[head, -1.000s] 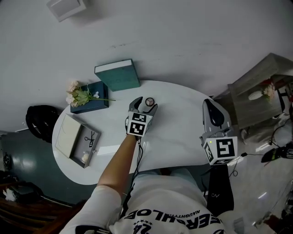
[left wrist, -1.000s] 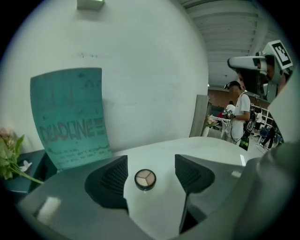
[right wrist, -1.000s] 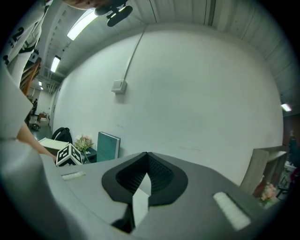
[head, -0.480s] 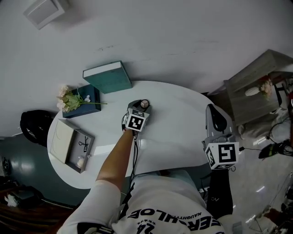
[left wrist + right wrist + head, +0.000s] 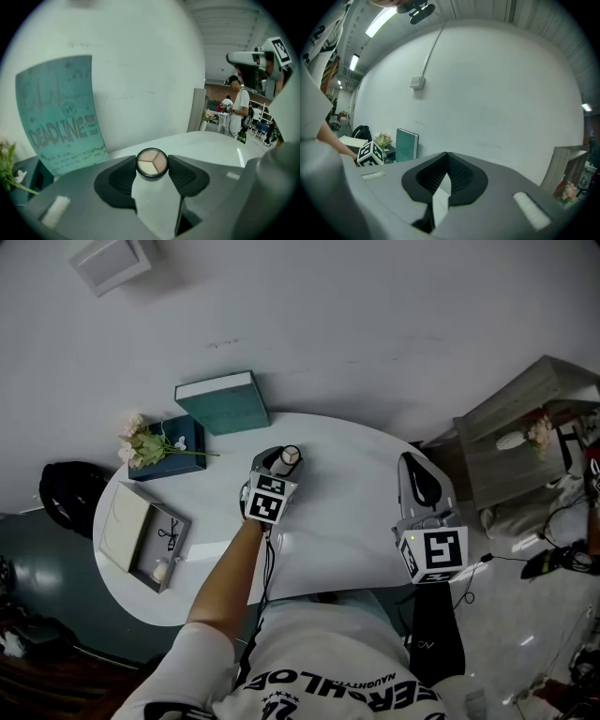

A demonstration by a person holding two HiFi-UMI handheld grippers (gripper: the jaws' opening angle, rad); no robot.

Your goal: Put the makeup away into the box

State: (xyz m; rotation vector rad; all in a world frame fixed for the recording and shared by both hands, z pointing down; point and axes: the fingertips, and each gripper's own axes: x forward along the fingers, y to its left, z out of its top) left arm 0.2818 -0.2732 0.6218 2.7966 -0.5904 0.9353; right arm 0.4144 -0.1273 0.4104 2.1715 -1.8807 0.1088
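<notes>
Two grippers are in your hands, and only the left one carries anything. Your left gripper (image 5: 281, 460) has its jaws closed narrowly on a small round compact (image 5: 152, 163), a black-rimmed pan split into three pale shades, pinched at its sides between the dark pads (image 5: 185, 176) right at the jaw tips. From the head view that gripper sits over the far middle of the white oval table (image 5: 347, 512); whether the compact touches the tabletop cannot be told. Past the left jaws and a little to their left, a teal book (image 5: 61, 117) stands against the pale wall, its cover facing the gripper. Further to the left of the jaws lies a bunch of pale flowers (image 5: 142, 439) on a dark blue case (image 5: 190, 434). The open box (image 5: 174, 555) lies well apart from the left gripper, off to its left and nearer to you, close to the table's left edge, with its cream lid (image 5: 122, 529) laid open beside it; a small black bow and something small and white lie inside. Your right gripper (image 5: 446, 161) is pressed shut with nothing between its ribbed pads, held well to the right of the left one, over the table's right edge. Beyond it to the right stands a grey shelf unit (image 5: 520, 442), and a black bag (image 5: 67, 495) sits on the floor left of the table.
</notes>
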